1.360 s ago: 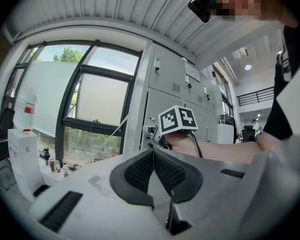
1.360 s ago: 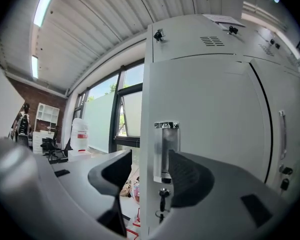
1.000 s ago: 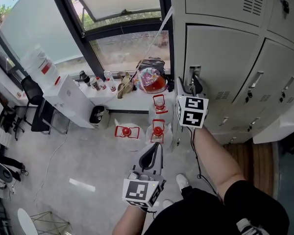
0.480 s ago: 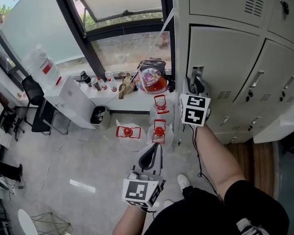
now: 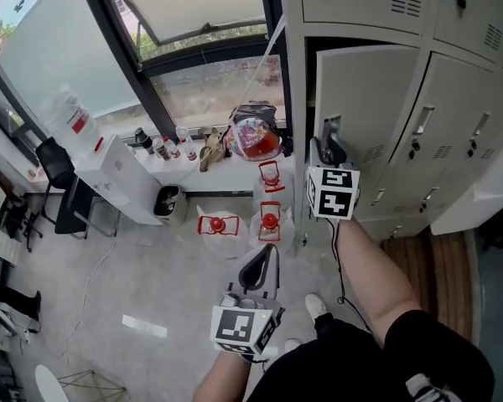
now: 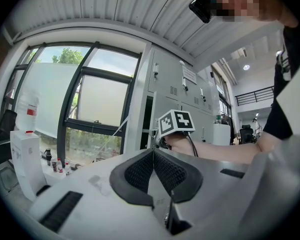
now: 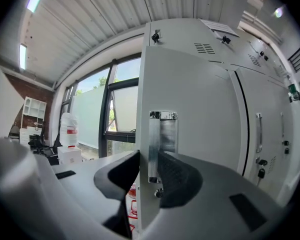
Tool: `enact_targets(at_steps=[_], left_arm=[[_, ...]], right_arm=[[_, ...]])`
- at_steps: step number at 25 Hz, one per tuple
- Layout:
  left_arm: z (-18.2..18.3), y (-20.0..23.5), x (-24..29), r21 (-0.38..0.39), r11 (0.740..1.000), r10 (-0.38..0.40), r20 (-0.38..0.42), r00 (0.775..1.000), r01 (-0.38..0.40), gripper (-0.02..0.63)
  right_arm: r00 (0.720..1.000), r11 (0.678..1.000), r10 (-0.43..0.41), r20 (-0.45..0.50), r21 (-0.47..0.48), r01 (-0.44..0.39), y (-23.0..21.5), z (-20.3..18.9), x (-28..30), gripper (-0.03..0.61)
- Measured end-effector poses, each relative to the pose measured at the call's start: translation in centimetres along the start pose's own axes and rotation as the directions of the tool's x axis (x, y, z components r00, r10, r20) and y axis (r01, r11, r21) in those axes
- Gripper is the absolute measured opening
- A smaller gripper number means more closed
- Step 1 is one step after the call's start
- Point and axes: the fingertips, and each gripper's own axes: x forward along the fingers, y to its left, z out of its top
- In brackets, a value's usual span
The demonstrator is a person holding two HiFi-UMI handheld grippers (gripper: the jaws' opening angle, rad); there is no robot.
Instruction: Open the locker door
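The grey locker door (image 5: 370,99) stands slightly ajar, with a dark gap along its top and left edge. My right gripper (image 5: 326,149) is shut on the door's metal handle (image 5: 332,127) at its left edge. In the right gripper view the jaws straddle the door edge (image 7: 200,109), and the pads press on the shiny handle (image 7: 160,136). My left gripper (image 5: 265,262) hangs low over the floor, apart from the lockers. It is shut, its pads (image 6: 140,170) meet and nothing is between them.
More closed lockers (image 5: 457,132) stand to the right of the door. Two red-capped water jugs (image 5: 270,222) and a third (image 5: 217,224) sit on the floor by the locker's foot. A window ledge holds bottles and a bag (image 5: 256,136). A white box (image 5: 117,170) stands at left.
My right gripper has closed on the handle and the door has swung out a little, opening a dark gap at its top and left. My left gripper has not moved.
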Motion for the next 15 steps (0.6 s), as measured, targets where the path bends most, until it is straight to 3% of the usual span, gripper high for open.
enact_targets(at_steps=[15], left_arm=[[-0.8, -6.6, -4.6, 0.046, 0.994, -0.098, -0.013, 0.995, 0.098, 0.017]], right_arm=[[0.998, 0.998, 0.056, -0.005, 0.003, -0.056, -3.1, -1.1, -9.3, 0.178]])
